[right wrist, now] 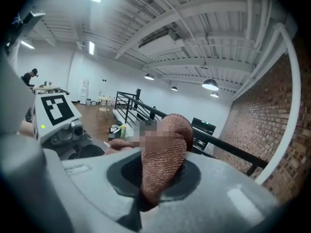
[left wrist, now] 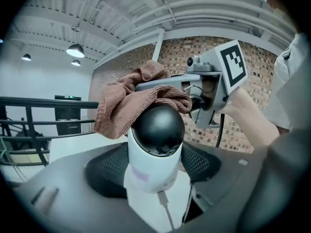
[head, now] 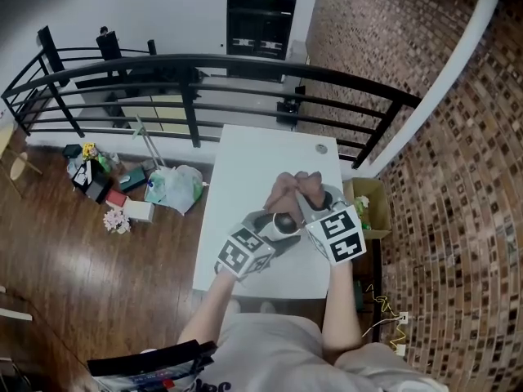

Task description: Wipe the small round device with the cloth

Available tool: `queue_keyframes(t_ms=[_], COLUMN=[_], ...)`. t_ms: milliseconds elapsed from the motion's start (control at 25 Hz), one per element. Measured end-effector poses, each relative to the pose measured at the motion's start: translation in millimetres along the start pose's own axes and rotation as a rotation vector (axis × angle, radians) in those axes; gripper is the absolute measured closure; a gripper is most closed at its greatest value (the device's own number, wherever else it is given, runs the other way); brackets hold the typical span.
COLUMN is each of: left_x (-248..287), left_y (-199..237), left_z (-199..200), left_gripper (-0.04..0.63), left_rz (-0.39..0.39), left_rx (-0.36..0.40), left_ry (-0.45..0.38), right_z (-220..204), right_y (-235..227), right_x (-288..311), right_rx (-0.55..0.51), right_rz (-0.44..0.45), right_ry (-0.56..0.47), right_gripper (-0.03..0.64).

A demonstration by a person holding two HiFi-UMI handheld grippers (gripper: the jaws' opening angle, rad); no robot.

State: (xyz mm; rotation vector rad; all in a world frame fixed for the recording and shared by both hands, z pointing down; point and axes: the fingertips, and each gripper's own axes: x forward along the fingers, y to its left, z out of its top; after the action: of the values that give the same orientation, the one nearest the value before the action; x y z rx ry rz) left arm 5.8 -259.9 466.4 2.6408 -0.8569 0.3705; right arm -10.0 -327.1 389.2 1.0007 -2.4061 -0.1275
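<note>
The small round device [left wrist: 156, 144], a white body with a black dome and a cable at its base, sits between the wide jaws of my left gripper [left wrist: 155, 171], which are shut on its sides. A brown cloth [left wrist: 141, 98] is draped over the dome's top and back. My right gripper [right wrist: 158, 174] is shut on that cloth [right wrist: 163, 152] and comes in from the right above the device. In the head view both grippers meet above the white table [head: 245, 162], with the cloth [head: 296, 188] bunched just beyond the device [head: 283, 221].
A black railing [head: 196, 96] runs behind the table. Bags and flowers [head: 172, 188] lie on the wooden floor to the left. A cardboard box [head: 369, 204] stands at the table's right by the brick wall. A small round object [head: 321, 148] rests near the table's far edge.
</note>
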Motion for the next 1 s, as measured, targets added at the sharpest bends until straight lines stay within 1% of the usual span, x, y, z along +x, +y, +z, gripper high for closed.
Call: queue_keyframes(t_ms=[40,80,120,200,240,280,320,360,400,480,600,680,760,800,880,920,960,1000], left_x=[-1,-2,-3,-6,-8,-9,-11,-14,-16,-19,-22,-22,-21,-21,-23,-24,-24,-22], left_y=[2,6,10,18,20,21,21,21,21,21,14,4,-5,-9,-16,-18,-18,-15], left_z=[0,0,0,3,6,10,14,18,21,24,24,25,22,19,15,13,10,6], left_gripper=[0.234,0.235,0.234,0.233,0.233,0.233,0.233,0.233,0.234,0.235,0.235,0.235,0.235,0.233,0.233,0.233,0.233,0.233], left_rz=[0.003,0.01,0.017,0.024,0.018,0.005,-0.014,-0.035,-0.052,-0.076,-0.12,-0.153,-0.177,-0.19,-0.216,-0.218,-0.204,-0.174], left_rx=[-0.004,-0.01,-0.017,-0.05,-0.078,-0.112,-0.149,-0.183,-0.21,-0.234,-0.217,-0.179,-0.127,-0.097,-0.046,-0.027,-0.004,0.028], left_ry=[-0.004,-0.007,-0.012,-0.034,-0.054,-0.079,-0.109,-0.137,-0.158,-0.178,-0.192,-0.193,-0.174,-0.162,-0.15,-0.144,-0.129,-0.101], right_z=[6,16,29,52,57,55,48,39,32,31,35,29,20,12,-8,-13,-11,-1], right_y=[-1,0,6,26,40,53,65,74,78,74,49,33,24,21,13,9,7,8], right_x=[-7,-15,-23,-38,-44,-46,-45,-42,-38,-32,-22,-15,-10,-8,-3,-4,-7,-12], right_rx=[0.007,0.015,0.029,0.061,0.063,0.048,0.024,0.007,0.01,0.056,0.097,0.145,0.231,0.259,0.255,0.251,0.261,0.279], right_rz=[0.007,0.035,0.089,0.26,0.354,0.438,0.499,0.534,0.548,0.526,0.404,0.344,0.348,0.346,0.299,0.278,0.277,0.3], right_ry=[-0.026,-0.062,-0.104,-0.182,-0.194,-0.18,-0.145,-0.108,-0.088,-0.104,-0.135,-0.136,-0.136,-0.117,-0.041,-0.022,-0.035,-0.074], right_gripper=[0.589,0.589,0.589,0.589,0.589,0.589,0.589,0.589,0.589,0.589,0.589,0.589,0.589,0.589,0.589,0.589,0.589,0.589])
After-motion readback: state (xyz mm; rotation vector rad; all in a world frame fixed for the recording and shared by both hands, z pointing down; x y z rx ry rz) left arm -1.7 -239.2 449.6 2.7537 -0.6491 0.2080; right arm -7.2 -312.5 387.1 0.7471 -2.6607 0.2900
